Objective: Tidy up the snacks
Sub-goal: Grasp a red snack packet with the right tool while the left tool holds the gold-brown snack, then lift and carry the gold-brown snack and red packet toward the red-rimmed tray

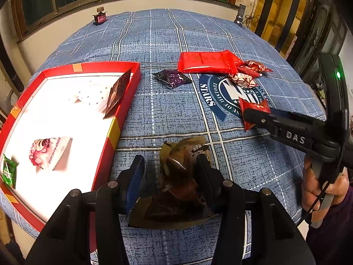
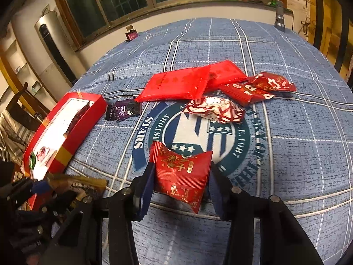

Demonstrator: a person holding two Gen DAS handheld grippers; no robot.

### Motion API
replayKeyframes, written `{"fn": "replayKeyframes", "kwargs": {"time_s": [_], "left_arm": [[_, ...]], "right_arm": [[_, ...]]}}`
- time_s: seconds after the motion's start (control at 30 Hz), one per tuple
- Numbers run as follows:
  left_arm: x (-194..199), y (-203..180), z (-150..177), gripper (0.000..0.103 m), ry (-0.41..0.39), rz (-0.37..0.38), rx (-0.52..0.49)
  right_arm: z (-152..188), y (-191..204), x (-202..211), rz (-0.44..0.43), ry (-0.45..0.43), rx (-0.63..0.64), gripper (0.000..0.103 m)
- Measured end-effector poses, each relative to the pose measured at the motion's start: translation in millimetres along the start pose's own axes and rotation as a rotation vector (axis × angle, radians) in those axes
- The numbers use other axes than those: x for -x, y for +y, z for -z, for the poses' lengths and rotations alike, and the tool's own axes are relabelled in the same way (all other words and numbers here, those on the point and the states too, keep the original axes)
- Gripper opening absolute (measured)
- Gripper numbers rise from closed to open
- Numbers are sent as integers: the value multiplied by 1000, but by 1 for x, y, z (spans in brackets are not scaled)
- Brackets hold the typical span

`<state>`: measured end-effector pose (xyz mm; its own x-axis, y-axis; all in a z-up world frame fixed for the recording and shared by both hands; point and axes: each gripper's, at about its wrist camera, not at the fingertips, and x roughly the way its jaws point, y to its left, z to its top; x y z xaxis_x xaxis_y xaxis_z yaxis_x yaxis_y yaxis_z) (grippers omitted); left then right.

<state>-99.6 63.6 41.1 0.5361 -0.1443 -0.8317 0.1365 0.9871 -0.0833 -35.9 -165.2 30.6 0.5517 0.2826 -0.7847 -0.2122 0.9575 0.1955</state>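
Note:
My left gripper (image 1: 169, 163) is shut on a brown and gold snack packet (image 1: 176, 176), held low just right of the red tray (image 1: 123, 101). The tray holds a leaning brown packet (image 1: 117, 92), a pink and white packet (image 1: 50, 152) and a green one (image 1: 8, 172). My right gripper (image 2: 181, 170) is shut on a small red snack packet (image 2: 181, 172) over the cloth's round emblem; its pads press both sides. Beyond it lie a large flat red package (image 2: 176, 86), a purple packet (image 2: 122, 110), a red and white packet (image 2: 216, 109) and two red packets (image 2: 260, 88).
A blue checked cloth (image 1: 154, 44) covers the table. A small dark red object (image 1: 100, 17) and a grey metal piece (image 1: 240, 15) stand at the far edge below the window. A person's hand (image 1: 315, 187) grips the right tool's handle.

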Motion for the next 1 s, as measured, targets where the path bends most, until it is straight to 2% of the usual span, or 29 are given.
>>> {"fn": "replayKeyframes", "kwargs": {"time_s": [0.17,0.23,0.33,0.4,0.47,1.0], "left_arm": [[1,3,1,46,-11,39,19],[1,4,2,45,-10,59,26],[2,1,2,39,-14,74,28],[2,-2,3,39,-18,78,20],[3,-6,3,32,-22,89,13],[12,-6,7,24,-41,178,52]], "right_arm": [[9,-33,17,-70,-47,-59,46],[11,-49,26,-133,-87,-108,47],[12,-67,34,-240,-137,-192,47],[11,-70,34,-244,-137,-213,47],[10,-69,34,-250,-138,-211,47],[14,-56,39,-199,-178,-151,47]]}}
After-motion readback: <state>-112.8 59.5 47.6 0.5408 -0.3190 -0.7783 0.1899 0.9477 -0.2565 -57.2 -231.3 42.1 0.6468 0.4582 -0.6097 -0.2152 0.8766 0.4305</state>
